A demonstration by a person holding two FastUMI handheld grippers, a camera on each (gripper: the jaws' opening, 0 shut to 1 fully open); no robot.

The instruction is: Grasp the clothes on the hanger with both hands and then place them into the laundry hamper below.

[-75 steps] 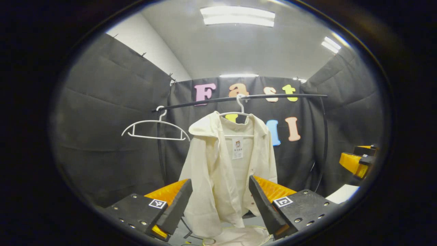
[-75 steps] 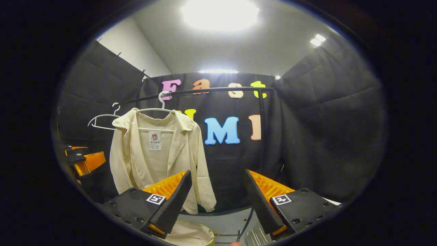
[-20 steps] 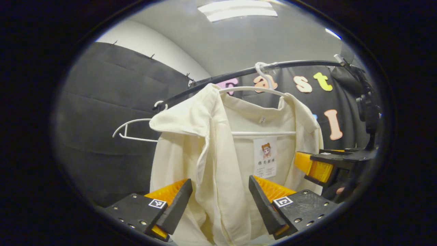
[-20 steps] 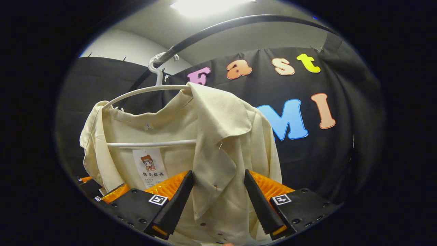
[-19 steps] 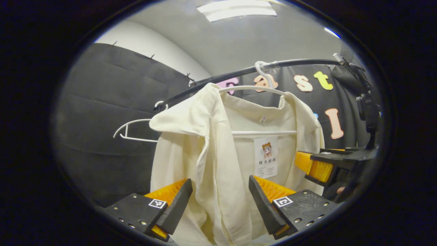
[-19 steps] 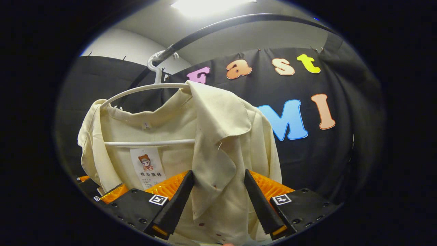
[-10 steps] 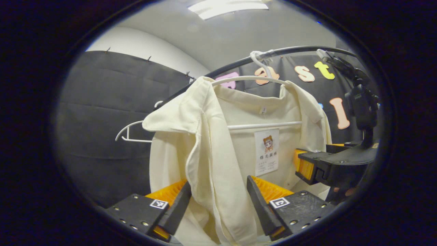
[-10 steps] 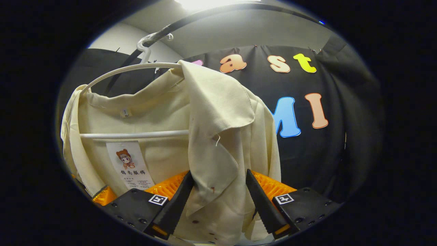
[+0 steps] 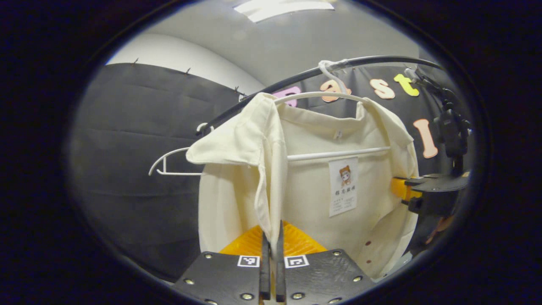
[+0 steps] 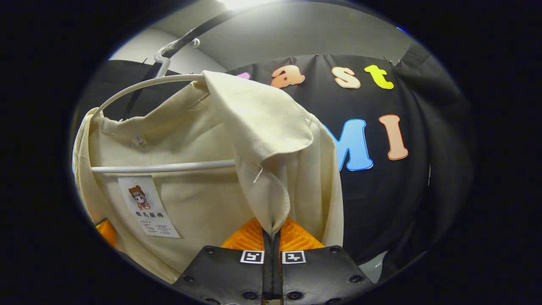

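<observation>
Fingers of my left gripper (image 9: 271, 237) and right gripper (image 10: 271, 235) clench the shirt's (image 9: 313, 178) two front edges below the hanger (image 9: 322, 96); grasp done, next I judge lifting it off toward the hamper.

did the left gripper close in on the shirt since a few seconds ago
Yes. The left gripper came toward the rail, which now looms larger, and its fingers are now shut on the shirt front edge.
</observation>
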